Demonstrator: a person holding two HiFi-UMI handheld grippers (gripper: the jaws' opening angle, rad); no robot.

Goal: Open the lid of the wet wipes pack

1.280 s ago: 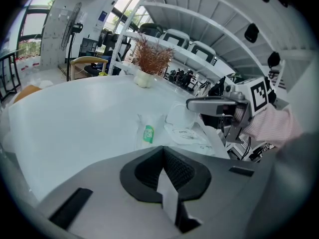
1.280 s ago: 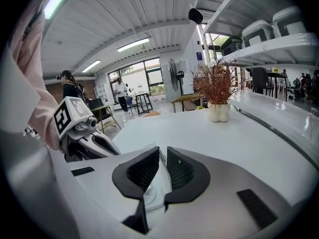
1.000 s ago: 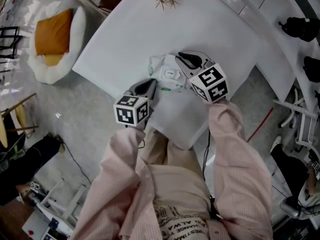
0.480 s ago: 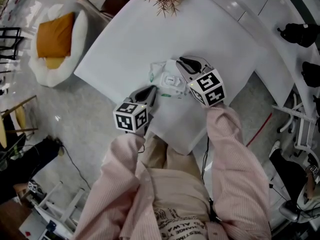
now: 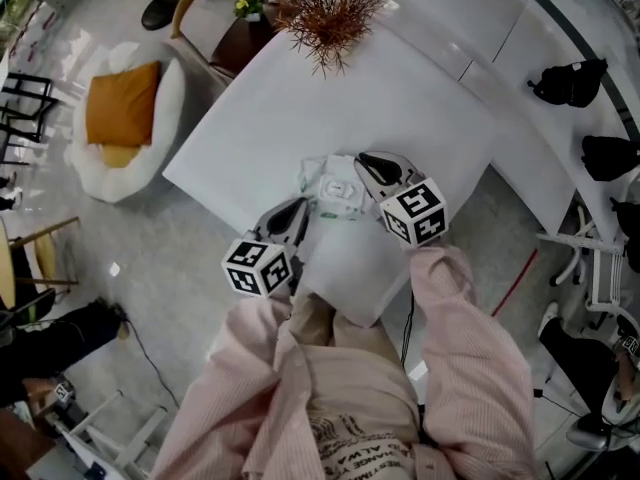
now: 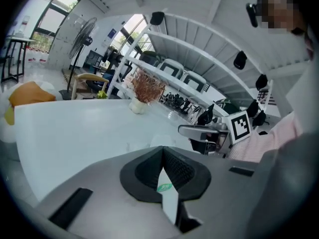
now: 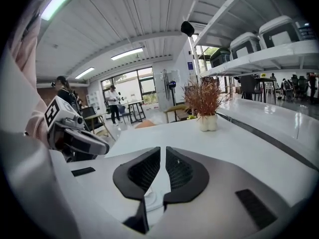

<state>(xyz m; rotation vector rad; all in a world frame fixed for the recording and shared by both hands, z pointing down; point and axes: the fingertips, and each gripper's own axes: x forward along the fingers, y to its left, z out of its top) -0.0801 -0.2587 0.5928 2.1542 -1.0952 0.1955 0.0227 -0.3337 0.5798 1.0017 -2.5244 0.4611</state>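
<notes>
The left gripper [image 5: 298,208] is clamped tight on the thin white edge of the wet wipes pack [image 5: 335,190], green sticker showing right at the pinch. That pack sits mid-bench [image 5: 300,98], squeezed between both tools. The right gripper [image 5: 368,164] comes at it from the other side: its jaws have just been closing and now stand barely a slit apart, with the pack's white lid [image 7: 152,195] caught in that narrow gap.
</notes>
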